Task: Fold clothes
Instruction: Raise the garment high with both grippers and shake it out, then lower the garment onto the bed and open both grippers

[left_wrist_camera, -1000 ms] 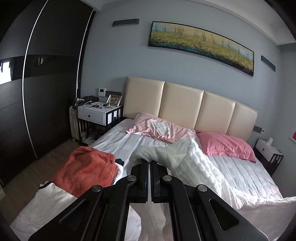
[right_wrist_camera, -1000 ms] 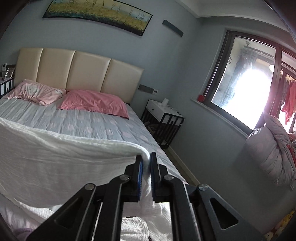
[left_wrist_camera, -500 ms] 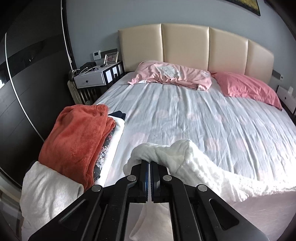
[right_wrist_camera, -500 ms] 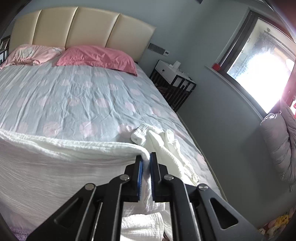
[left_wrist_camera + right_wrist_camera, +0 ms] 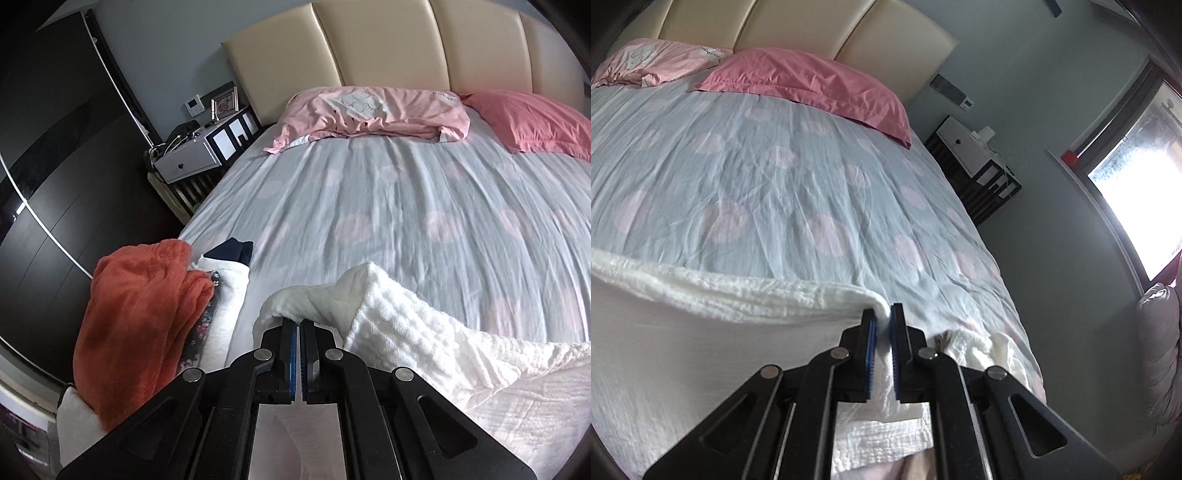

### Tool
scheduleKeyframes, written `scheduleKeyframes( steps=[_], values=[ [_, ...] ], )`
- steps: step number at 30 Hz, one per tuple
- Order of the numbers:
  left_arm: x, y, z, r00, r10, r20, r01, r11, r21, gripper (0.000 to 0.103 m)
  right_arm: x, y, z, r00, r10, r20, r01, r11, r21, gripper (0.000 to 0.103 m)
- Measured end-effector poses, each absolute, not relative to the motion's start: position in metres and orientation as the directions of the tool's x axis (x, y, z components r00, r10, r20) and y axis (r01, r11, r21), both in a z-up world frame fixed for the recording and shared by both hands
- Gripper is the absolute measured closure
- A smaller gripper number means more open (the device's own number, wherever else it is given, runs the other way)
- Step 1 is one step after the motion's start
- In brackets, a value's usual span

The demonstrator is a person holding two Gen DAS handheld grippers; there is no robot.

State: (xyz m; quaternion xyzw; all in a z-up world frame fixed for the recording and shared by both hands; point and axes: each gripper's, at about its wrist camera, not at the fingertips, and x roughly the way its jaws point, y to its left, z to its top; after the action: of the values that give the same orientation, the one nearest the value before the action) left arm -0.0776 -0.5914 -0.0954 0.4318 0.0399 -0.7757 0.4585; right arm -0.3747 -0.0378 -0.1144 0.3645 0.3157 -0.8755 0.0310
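A white textured blanket (image 5: 424, 343) is stretched between my two grippers over the foot of the bed. My left gripper (image 5: 299, 326) is shut on its left corner, which bunches above the fingertips. My right gripper (image 5: 882, 321) is shut on the blanket's (image 5: 713, 332) right corner, held low over the polka-dot bedsheet (image 5: 775, 177). The blanket's top edge runs left from the right gripper and the cloth hangs down toward me.
A pile with an orange fleece garment (image 5: 140, 314) and white and dark clothes (image 5: 229, 280) lies at the bed's left edge. Two pink pillows (image 5: 373, 110) (image 5: 809, 81) lie by the headboard. Nightstands (image 5: 199, 155) (image 5: 967, 151) flank the bed. More white cloth (image 5: 1001, 350) lies by the right gripper.
Both grippers have dropped and moved forward over the bed with the blanket, which now sits lower, near the sheet. Both stay shut on it.
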Motion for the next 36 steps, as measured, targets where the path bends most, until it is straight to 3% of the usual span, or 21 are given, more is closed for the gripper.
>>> scheduleKeyframes(
  steps=[9,11,13,15,30,36],
  values=[
    [-0.115,-0.62,-0.174,-0.154,-0.493,-0.856,0.695,-0.67,0.261,0.096,-0.418,-0.064,-0.182,-0.614,0.197,-0.764,0.35,-0.8,-0.487,0.096],
    [-0.113,-0.62,-0.178,-0.155,-0.455,-0.877,0.691,-0.684,0.233,0.086,-0.418,-0.062,-0.186,-0.587,0.178,-0.79,0.366,-0.812,-0.455,0.093],
    [-0.109,-0.618,-0.175,-0.166,-0.445,-0.88,0.686,-0.693,0.221,0.06,-0.42,-0.06,-0.187,-0.546,0.159,-0.823,0.379,-0.829,-0.412,0.089],
    [-0.1,-0.612,-0.166,-0.184,-0.449,-0.874,0.676,-0.704,0.219,0.044,-0.417,-0.054,-0.184,-0.513,0.136,-0.848,0.379,-0.851,-0.365,0.081],
    [0.03,-0.555,-0.089,-0.182,-0.362,-0.914,0.543,-0.812,0.214,0.043,-0.302,0.035,-0.115,-0.387,-0.061,-0.92,0.36,-0.928,-0.09,0.078],
    [0.084,-0.534,-0.109,-0.125,-0.224,-0.967,0.568,-0.815,0.115,0.039,-0.263,0.116,-0.088,-0.358,-0.123,-0.926,0.268,-0.963,0.025,0.078]
  ],
)
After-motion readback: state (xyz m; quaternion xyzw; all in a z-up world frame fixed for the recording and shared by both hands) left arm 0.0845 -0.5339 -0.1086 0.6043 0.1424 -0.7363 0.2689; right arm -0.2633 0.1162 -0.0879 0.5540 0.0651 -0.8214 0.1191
